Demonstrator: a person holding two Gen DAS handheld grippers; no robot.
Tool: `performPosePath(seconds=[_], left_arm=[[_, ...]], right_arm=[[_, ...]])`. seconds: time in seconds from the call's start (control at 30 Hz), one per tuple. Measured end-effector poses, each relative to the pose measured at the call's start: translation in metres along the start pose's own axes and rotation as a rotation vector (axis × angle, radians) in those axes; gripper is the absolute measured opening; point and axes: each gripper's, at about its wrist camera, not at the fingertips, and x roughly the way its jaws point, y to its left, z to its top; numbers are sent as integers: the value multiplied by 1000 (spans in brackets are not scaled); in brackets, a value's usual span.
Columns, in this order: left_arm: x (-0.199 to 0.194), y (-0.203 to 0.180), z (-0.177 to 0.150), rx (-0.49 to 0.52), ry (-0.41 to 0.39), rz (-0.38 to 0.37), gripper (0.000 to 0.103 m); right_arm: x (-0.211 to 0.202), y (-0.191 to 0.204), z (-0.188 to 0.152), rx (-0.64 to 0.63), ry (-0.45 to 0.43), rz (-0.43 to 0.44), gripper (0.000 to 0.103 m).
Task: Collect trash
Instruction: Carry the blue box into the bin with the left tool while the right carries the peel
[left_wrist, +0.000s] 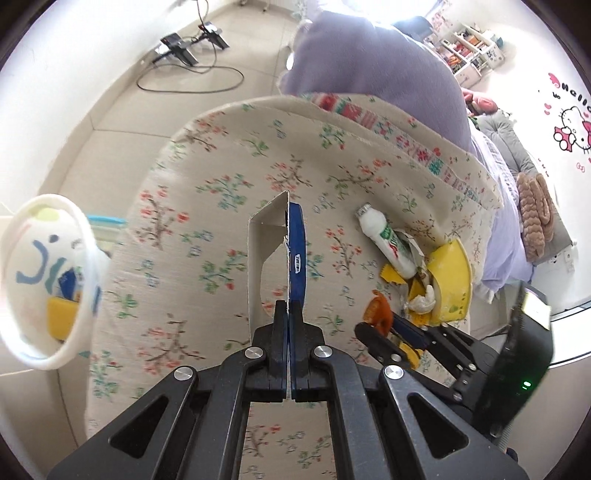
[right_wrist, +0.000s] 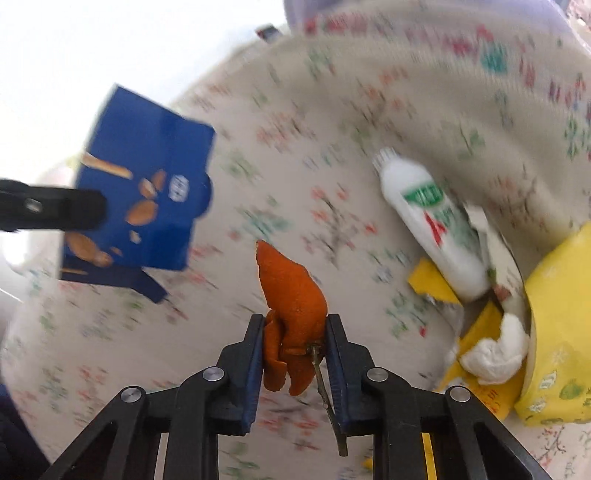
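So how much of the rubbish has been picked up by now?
Some is already in the white bin: blue and yellow scraps show inside. In hand: the left tool grips a flattened blue carton, and the right tool holds orange peel. Left on the floral cloth: a white bottle, a yellow cup, tissue and yellow wrapper scraps.

A flattened blue box (right_wrist: 144, 206) and an orange peel (right_wrist: 291, 314) are held aloft, while a white bottle (right_wrist: 432, 221), yellow cup (right_wrist: 557, 332) and tissue (right_wrist: 495, 354) lie heaped together.
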Motion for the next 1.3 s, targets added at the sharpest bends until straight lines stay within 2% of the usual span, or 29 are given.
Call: performPosePath(seconds=[0.17, 0.37, 0.57, 0.77, 1.07, 1.3], left_arm=[[-11, 18, 1, 1, -27, 71, 0], [-32, 56, 7, -53, -45, 89, 0], [-69, 125, 11, -195, -108, 112, 0], [-88, 182, 3, -321, -135, 165, 0], [-96, 209, -1, -355, -148, 223, 0], [-92, 218, 0, -385, -134, 208, 0]], right_arm=[[-4, 20, 9, -4, -39, 38, 28], [5, 39, 15, 22, -44, 78, 28], [15, 65, 30, 32, -58, 142, 28], [29, 99, 45, 22, -51, 194, 28], [48, 165, 67, -26, -52, 289, 28], [68, 209, 84, -54, -39, 339, 28]])
